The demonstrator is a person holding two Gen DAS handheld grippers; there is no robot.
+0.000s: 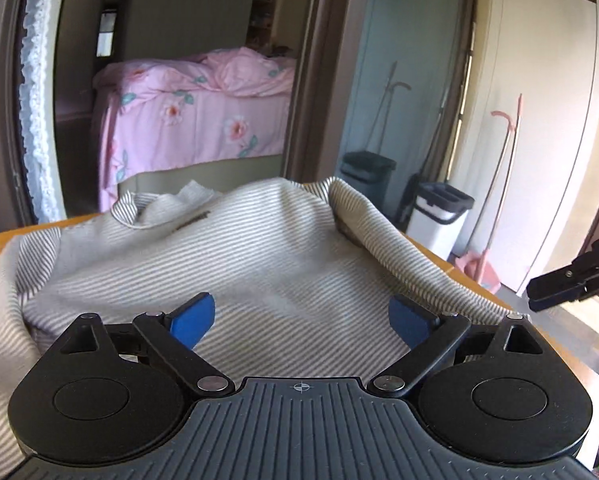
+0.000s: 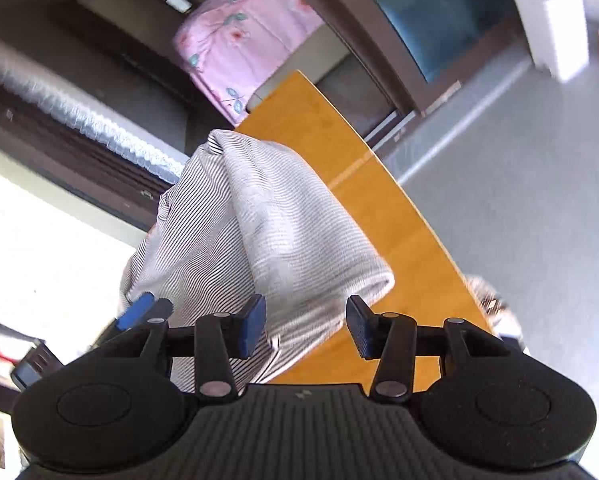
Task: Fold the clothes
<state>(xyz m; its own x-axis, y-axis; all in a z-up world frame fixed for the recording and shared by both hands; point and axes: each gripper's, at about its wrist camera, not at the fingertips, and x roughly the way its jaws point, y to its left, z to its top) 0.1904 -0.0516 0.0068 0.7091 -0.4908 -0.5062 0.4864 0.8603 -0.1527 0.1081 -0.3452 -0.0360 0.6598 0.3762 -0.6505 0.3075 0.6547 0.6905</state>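
Note:
A grey-and-white striped garment (image 1: 235, 264) lies spread on an orange wooden table (image 1: 471, 280), its collar at the far edge and its right side folded inward. My left gripper (image 1: 301, 320) is open just above the garment's near part, holding nothing. In the right wrist view the same garment (image 2: 251, 232) lies bunched along the table (image 2: 379, 208). My right gripper (image 2: 305, 328) is open above the garment's near end, empty. The right gripper's tip also shows at the right edge of the left wrist view (image 1: 571, 280).
A bed with a pink floral quilt (image 1: 195, 112) stands beyond a doorway. Bins (image 1: 439, 216), brooms and a pink dustpan (image 1: 479, 268) stand on the floor to the right. The grey floor (image 2: 519, 184) lies beside the table. A lace curtain (image 1: 39, 100) hangs at left.

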